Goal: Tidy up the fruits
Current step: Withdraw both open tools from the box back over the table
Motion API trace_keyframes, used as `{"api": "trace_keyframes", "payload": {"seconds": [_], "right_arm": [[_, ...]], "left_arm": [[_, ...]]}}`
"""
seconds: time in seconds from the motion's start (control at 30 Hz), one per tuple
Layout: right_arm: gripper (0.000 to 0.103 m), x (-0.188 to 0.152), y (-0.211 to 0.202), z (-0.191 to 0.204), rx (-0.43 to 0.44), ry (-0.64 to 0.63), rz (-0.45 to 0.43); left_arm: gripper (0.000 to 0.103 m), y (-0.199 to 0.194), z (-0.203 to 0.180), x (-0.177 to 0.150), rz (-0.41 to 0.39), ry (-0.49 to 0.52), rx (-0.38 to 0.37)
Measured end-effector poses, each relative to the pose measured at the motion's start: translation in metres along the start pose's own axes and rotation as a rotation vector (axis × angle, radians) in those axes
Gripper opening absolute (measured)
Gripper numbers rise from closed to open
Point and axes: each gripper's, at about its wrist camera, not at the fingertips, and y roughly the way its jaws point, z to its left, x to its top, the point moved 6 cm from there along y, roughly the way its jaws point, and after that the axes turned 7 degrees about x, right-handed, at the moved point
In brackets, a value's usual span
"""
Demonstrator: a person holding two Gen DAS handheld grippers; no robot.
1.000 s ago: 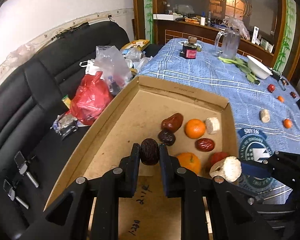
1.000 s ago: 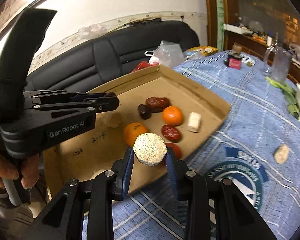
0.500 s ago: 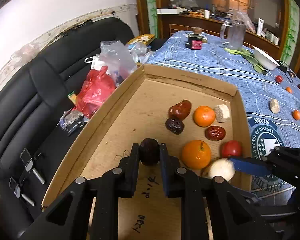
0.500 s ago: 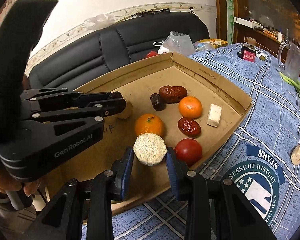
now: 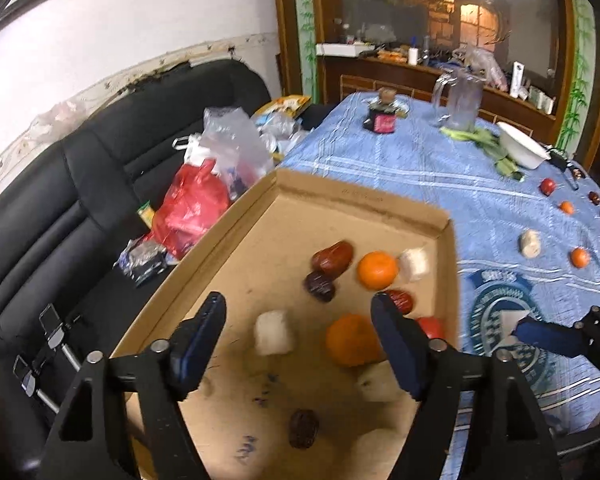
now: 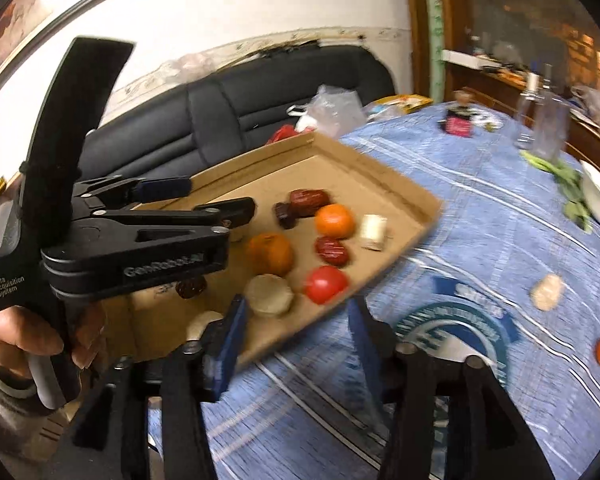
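Note:
The cardboard box point(image 5: 360, 196) holds two oranges point(image 5: 378, 270), red dates point(image 5: 332, 256), a tomato point(image 5: 430, 326) and pale chunks. My left gripper point(image 5: 298, 340) hangs over the box's near end; its jaws are opening and grip nothing. A dark date point(image 5: 303, 428) lies loose on the box floor beneath it, with a white chunk point(image 5: 274, 332) farther in. My right gripper point(image 6: 298, 334) is over the box's front edge point(image 6: 380, 264), jaws opening and empty. The round pale chunk point(image 6: 269, 294) rests in the box just beyond its left finger, beside the tomato point(image 6: 326, 284).
More fruit lies on the blue tablecloth point(image 5: 420, 168) to the right: a tomato point(image 5: 547, 186), oranges point(image 5: 579, 257), a pale chunk point(image 5: 530, 243). A jar point(image 5: 380, 118), glass pitcher point(image 5: 460, 100) and white bowl point(image 5: 522, 148) stand farther back. A black sofa point(image 5: 60, 208) with bags lies left.
Both grippers went from shut to open. The left let go of the dark date and the right let go of the pale chunk; both pieces now lie in the box. Both views are blurred.

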Motion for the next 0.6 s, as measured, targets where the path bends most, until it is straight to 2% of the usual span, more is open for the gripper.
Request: {"api": "trace_keyframes", "payload": {"seconds": [0.17,0.4,0.6], "right_arm": [[0.065,-0.014,-0.04,-0.044,-0.087,0.093,-0.041],[0.066,-0.048,-0.098,-0.11,-0.24,0.206,-0.079],[0.067,-0.079,-0.141,-0.16,-0.33,0.296,-0.113]], "left_arm": [[0.079,-0.013,-0.037,0.011,-0.023,0.002,-0.07],[0.079,-0.031,-0.103,0.019,-0.052,0.069,-0.164],[0.079,-0.031,-0.154,0.016,-0.022,0.125,-0.257]]}}
